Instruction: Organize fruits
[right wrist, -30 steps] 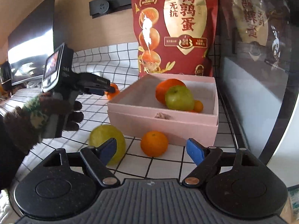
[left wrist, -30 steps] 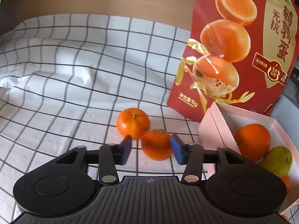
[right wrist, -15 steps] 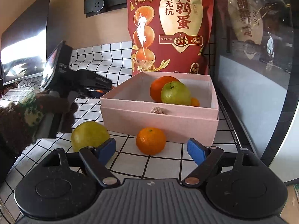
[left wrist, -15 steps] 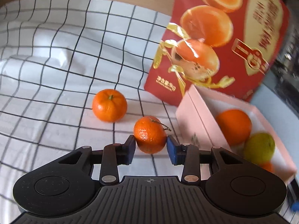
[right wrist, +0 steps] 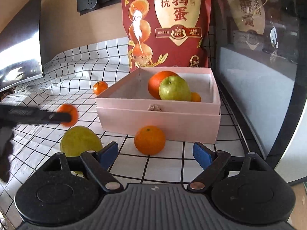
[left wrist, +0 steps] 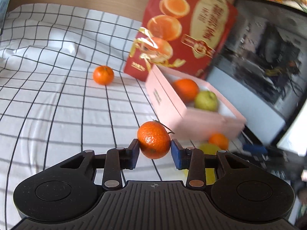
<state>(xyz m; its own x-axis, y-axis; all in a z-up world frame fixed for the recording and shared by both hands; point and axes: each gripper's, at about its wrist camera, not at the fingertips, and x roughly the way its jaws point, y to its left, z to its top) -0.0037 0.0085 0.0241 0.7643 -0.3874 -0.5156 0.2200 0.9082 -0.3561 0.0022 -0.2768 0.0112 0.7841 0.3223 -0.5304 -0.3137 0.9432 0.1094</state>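
My left gripper (left wrist: 154,152) is shut on a small mandarin (left wrist: 153,139) and holds it above the checked cloth, left of the pink box (left wrist: 168,103); it shows blurred in the right wrist view (right wrist: 67,115). The pink box (right wrist: 157,115) holds an orange (right wrist: 156,81), a green apple (right wrist: 174,88) and a small mandarin (right wrist: 196,97). My right gripper (right wrist: 155,153) is open and empty, just before a mandarin (right wrist: 149,140) lying in front of the box. A yellow-green fruit (right wrist: 80,141) lies to its left. Another mandarin (left wrist: 103,75) lies further back on the cloth.
A tall red snack bag (right wrist: 168,25) stands behind the box. A dark glass-fronted appliance (right wrist: 264,57) borders the right side. A wall socket strip (right wrist: 92,2) and a monitor (right wrist: 19,57) are at the back left.
My left gripper has closed on the mandarin, lifted it off the cloth and swung back and right, away from the other mandarin. My right gripper has moved slightly closer to the mandarin before the box.
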